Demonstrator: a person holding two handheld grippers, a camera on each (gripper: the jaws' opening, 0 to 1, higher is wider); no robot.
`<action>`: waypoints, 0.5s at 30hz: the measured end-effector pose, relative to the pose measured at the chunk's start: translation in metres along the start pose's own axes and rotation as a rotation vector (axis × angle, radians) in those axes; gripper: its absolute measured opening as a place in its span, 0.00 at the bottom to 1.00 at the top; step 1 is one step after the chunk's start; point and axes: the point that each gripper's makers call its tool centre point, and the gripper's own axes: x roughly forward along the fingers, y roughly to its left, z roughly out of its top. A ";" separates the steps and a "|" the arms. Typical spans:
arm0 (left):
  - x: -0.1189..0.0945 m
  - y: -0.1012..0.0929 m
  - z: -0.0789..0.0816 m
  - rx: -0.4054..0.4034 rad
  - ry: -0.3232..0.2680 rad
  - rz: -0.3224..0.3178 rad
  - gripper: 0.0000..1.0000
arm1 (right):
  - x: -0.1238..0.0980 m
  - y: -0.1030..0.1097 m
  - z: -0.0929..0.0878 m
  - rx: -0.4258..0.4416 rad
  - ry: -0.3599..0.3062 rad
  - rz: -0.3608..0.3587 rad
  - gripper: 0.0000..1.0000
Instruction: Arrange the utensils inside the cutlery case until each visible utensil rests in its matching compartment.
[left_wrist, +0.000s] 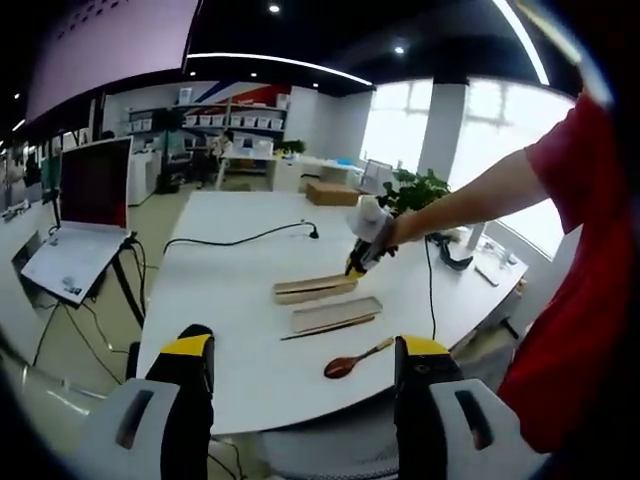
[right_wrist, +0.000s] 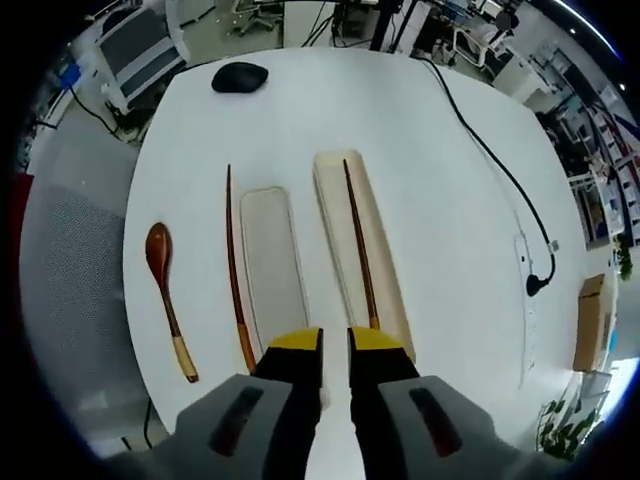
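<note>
A beige wooden tray (right_wrist: 335, 215) and a grey tray (right_wrist: 275, 260) lie side by side on the white table. One dark chopstick (right_wrist: 360, 240) rests inside the beige tray. A second chopstick (right_wrist: 235, 270) lies on the table beside the grey tray, and beyond it a brown wooden spoon (right_wrist: 165, 290). My right gripper (right_wrist: 335, 345) hovers at the trays' near ends, its jaws a narrow gap apart with nothing between them. In the left gripper view that right gripper (left_wrist: 358, 262) hangs over the wooden tray (left_wrist: 315, 288). My left gripper (left_wrist: 305, 350) is wide open, back from the spoon (left_wrist: 355, 360).
A black mouse (right_wrist: 240, 77) sits at the table's far end. A black cable with a plug (right_wrist: 535, 285) runs along one side, near a cardboard box (right_wrist: 592, 320). A laptop (left_wrist: 85, 220) stands on a stand beside the table. A person's arm in a red sleeve (left_wrist: 570, 180) reaches in.
</note>
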 end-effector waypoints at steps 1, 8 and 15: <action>0.000 0.000 -0.001 0.001 0.002 -0.001 0.75 | 0.000 0.002 0.000 -0.006 0.000 0.000 0.07; 0.000 -0.002 -0.005 0.012 0.018 -0.009 0.75 | 0.001 0.019 0.004 -0.047 -0.003 0.007 0.09; 0.001 -0.001 -0.004 -0.002 0.003 -0.004 0.75 | 0.002 0.032 0.008 -0.044 -0.018 0.027 0.09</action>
